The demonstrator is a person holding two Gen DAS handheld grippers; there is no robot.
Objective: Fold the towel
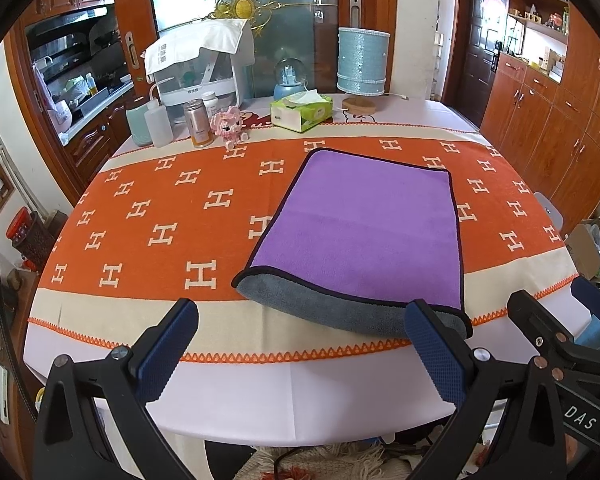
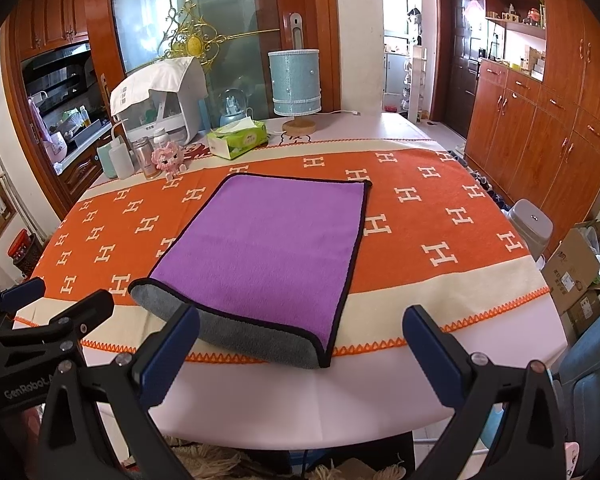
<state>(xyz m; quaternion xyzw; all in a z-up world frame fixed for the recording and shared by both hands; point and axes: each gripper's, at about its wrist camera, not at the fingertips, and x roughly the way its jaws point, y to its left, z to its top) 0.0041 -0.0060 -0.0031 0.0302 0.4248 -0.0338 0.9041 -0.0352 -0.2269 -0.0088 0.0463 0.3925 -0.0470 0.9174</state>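
Left wrist view shows the left gripper (image 1: 300, 344) spread wide and holding nothing, low over the near table edge; the right gripper (image 2: 300, 344) is spread wide and holding nothing too. Just ahead lies the towel (image 1: 360, 232), purple on top and grey underneath, already folded over, with its round grey fold nearest the grippers. A pinch that catches only the top layer could pull the fold apart. A drag could bunch up the orange cloth (image 1: 148, 216) on the table (image 1: 300, 396). Farther back stand a tissue box (image 1: 300, 114), a blue lamp (image 1: 362, 60) and bottles (image 1: 158, 120), with wooden cupboards (image 1: 548, 128) behind.
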